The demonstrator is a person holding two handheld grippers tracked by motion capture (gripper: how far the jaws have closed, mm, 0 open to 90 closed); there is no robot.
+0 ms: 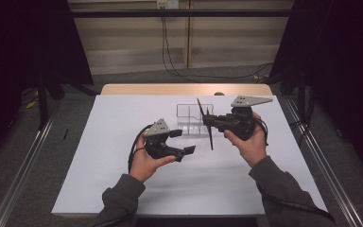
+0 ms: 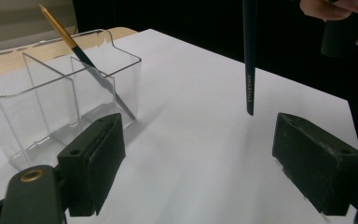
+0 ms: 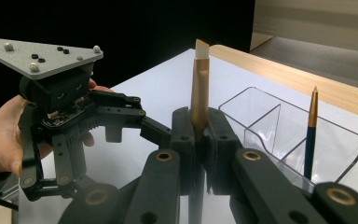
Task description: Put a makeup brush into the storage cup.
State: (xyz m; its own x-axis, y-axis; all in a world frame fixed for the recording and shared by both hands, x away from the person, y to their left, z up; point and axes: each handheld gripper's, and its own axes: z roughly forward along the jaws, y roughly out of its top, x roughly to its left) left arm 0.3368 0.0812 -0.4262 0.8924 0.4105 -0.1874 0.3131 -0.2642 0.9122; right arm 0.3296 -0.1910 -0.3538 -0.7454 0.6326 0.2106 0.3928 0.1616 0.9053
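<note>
Probably lab: black curtains [image 1: 23, 42], metal frame rails [image 1: 19, 165], white-covered table [image 1: 123, 189], loose wall cables [image 1: 170, 56]

A bench [image 1: 123, 179] is seen in the high view. Its top is covered with a flat white sheet, and a strip of light wood is left bare along the far edge. A clear plastic box [image 1: 194, 118] is stood right on the white top, near the far middle. The box is split into small parts by clear walls. A thin brush [image 2: 81, 56] with a gold end is leaned inside one part of the box.
</note>
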